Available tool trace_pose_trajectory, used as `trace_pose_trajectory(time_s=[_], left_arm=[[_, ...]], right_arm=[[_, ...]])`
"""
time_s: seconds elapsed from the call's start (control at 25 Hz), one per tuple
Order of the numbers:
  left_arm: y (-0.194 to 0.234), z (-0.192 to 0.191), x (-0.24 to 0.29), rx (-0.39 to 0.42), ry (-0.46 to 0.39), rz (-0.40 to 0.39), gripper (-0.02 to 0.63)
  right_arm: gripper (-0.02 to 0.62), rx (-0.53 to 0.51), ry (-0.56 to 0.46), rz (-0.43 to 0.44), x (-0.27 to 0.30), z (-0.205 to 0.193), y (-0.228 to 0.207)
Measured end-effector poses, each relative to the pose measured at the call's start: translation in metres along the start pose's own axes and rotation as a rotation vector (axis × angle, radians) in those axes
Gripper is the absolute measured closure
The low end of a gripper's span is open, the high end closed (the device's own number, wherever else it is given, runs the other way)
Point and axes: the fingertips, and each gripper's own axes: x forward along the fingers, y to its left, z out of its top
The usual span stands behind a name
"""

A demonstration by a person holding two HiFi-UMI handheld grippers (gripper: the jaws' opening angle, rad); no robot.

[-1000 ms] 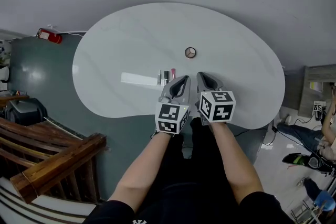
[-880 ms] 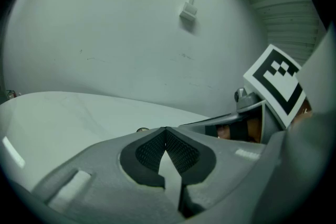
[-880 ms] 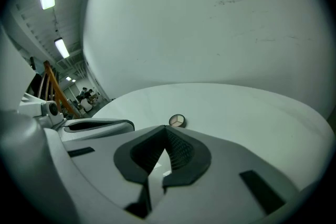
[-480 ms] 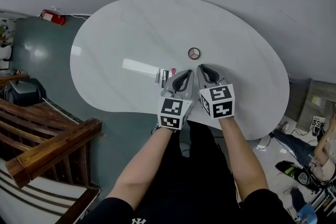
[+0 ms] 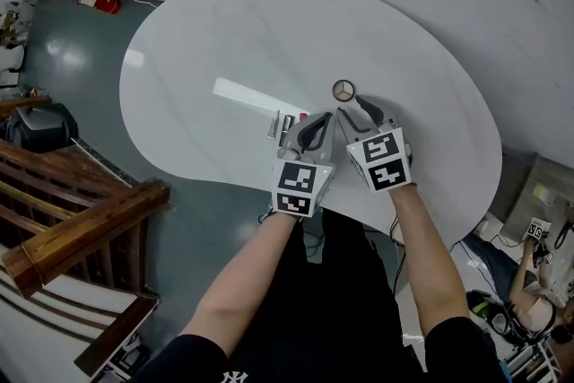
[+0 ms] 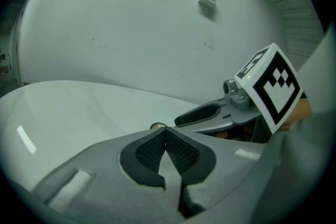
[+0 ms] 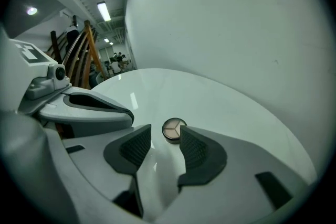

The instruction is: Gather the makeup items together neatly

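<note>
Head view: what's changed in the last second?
The right tool has just opened its jaws, gripping nothing, and neared the round compact. The left tool stays shut; compact and makeup sticks lie where they were.

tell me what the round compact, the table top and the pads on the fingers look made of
Compact: dark, likely plastic case holding matte beige powder split into three wedges.
Table: smooth, glossy white top, maybe stone or laminate; it mirrors the ceiling lights.
Finger pads: dark, matte, probably rubber; a fine grid texture shows.
</note>
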Motion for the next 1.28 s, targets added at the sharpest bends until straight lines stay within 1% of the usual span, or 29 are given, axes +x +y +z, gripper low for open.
trace_pose_trajectory(time_s=[0.16, 0.32, 0.52, 0.64, 1.0, 1.08, 1.16, 1.28], left_arm=[[0.007, -0.002, 0.003, -0.011, 0.004, 0.019, 0.597], [0.014, -0.003, 0.007, -0.019, 0.01, 0.035, 0.597], [0.019, -0.003, 0.015, -0.031, 0.009, 0.05, 0.597], [0.022, -0.003, 0.014, -0.036, 0.009, 0.056, 0.597], [0.03, -0.002, 0.013, -0.047, 0.008, 0.066, 0.597], [0.03, -0.002, 0.012, -0.046, 0.008, 0.063, 0.597], [0.03, -0.002, 0.011, -0.045, 0.008, 0.061, 0.597], [0.03, -0.001, 0.008, -0.04, 0.005, 0.056, 0.597]], right_arm=[[0.37, -0.098, 0.042, 0.039, 0.012, 0.002, -0.002], [0.34, -0.196, 0.089, 0.065, 0.023, 0.003, -0.004], [0.327, -0.242, 0.141, 0.118, 0.038, 0.0, -0.009], [0.325, -0.273, 0.168, 0.126, 0.044, -0.001, -0.009], [0.328, -0.295, 0.218, 0.138, 0.057, -0.007, -0.006], [0.335, -0.288, 0.216, 0.129, 0.057, -0.006, -0.005], [0.357, -0.273, 0.212, 0.118, 0.056, -0.006, -0.004], [0.359, -0.258, 0.213, 0.106, 0.055, -0.006, -0.003]])
